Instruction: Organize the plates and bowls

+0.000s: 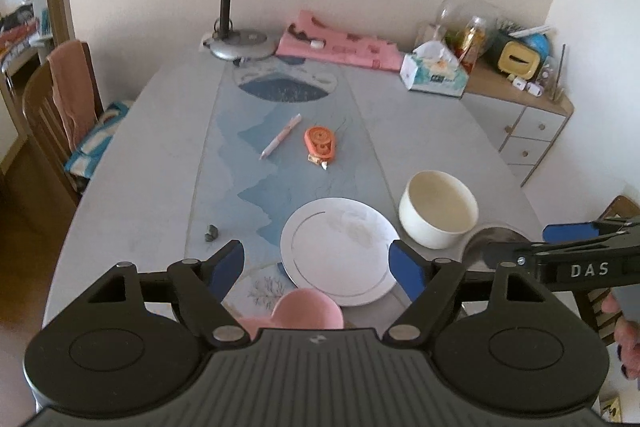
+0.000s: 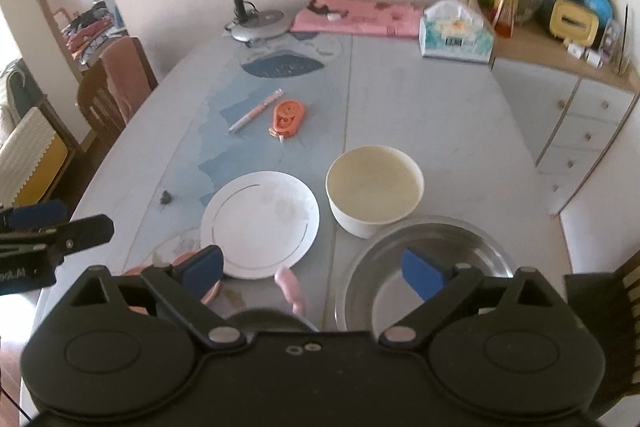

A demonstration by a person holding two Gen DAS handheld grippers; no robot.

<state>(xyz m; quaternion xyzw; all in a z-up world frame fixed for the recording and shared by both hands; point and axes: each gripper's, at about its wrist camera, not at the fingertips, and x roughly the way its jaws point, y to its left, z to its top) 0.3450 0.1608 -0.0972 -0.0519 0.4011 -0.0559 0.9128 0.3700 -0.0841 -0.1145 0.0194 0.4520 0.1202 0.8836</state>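
Both rigs look alike: each hand-held gripper, left (image 1: 316, 263) and right (image 2: 312, 267), is matte black with blue fingertip pads (image 1: 406, 267), silver pivot screws, ribbed housing, and white "DAS" lettering along the right one's side.

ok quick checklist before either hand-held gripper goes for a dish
1. Left hand-held gripper open, nothing between its fingers: ok.
2. Right hand-held gripper open and empty: ok.
3. White plate lies flat with nothing on it: ok, though it looks smeared.
4. White bowl upright and empty: ok.
5. Metal plate free to lift: cannot tell, the right hand-held gripper hides its near part.
6. Pink dish near the table edge: cannot tell, mostly hidden behind the left hand-held gripper.
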